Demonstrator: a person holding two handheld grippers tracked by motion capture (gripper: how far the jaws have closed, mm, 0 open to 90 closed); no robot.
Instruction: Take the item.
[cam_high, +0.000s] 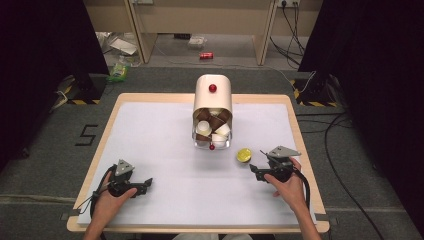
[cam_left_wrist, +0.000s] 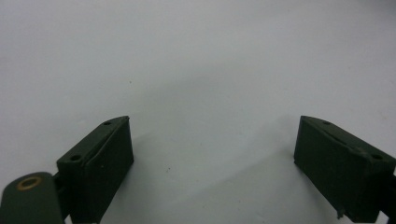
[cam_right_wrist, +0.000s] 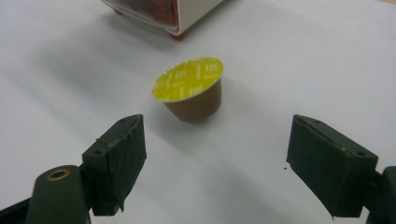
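A brown coffee capsule with a yellow foil lid (cam_high: 244, 154) (cam_right_wrist: 192, 89) stands on the white table mat, right of the dispenser's front. My right gripper (cam_high: 256, 170) (cam_right_wrist: 215, 168) is open, a short way before the capsule, nothing between its jaws. A cream capsule dispenser (cam_high: 213, 95) with a red knob stands at the table's middle back; its clear drawer (cam_high: 212, 134) holds several brown and white capsules. My left gripper (cam_high: 145, 184) (cam_left_wrist: 212, 168) is open over bare mat near the front left.
The wooden table edge (cam_high: 300, 135) frames the white mat (cam_high: 160, 150). Beyond the table lie cables, a red can (cam_high: 206, 55) on the floor and black curtains on both sides.
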